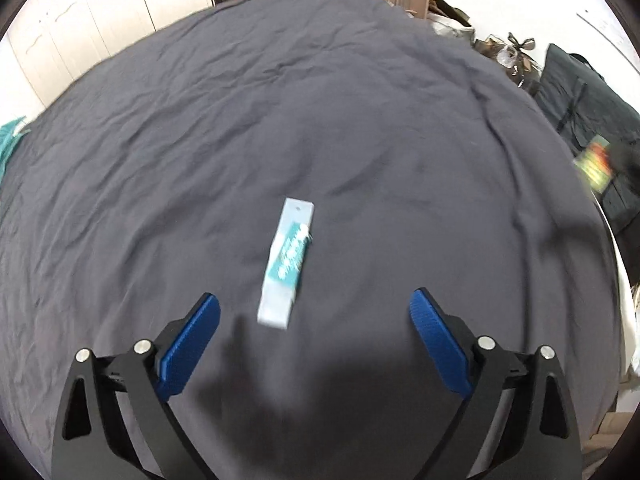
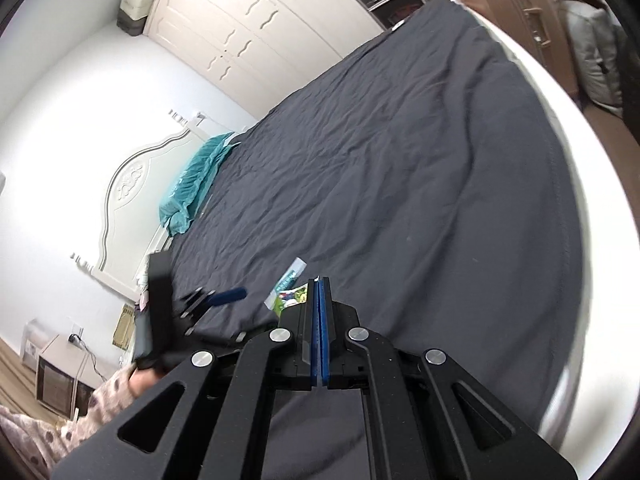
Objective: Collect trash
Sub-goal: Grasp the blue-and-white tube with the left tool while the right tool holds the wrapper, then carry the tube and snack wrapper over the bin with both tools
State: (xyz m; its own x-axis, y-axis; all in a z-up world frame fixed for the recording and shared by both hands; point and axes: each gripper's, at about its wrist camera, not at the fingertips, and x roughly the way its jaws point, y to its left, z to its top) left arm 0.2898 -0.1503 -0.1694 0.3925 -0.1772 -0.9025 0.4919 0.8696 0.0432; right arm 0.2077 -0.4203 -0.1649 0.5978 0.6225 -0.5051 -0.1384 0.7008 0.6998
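A long pale blue wrapper with a teal label (image 1: 287, 261) lies flat on the dark grey bedspread (image 1: 280, 120). My left gripper (image 1: 314, 312) is open, just short of the wrapper's near end, which lies between the blue fingertips. The wrapper also shows in the right wrist view (image 2: 289, 277). My right gripper (image 2: 319, 285) is shut on a colourful green wrapper (image 2: 294, 295), whose edge sticks out to the left of its pads. The left gripper (image 2: 216, 298) appears there at the left, blurred.
A teal pillow (image 2: 196, 178) lies by the white headboard (image 2: 128, 200). White wardrobes (image 2: 260, 20) stand beyond the bed. Bags and clutter (image 1: 500, 52) and a black bag (image 1: 580, 120) sit off the bed's right side. A bedside cabinet (image 2: 56, 372) stands low left.
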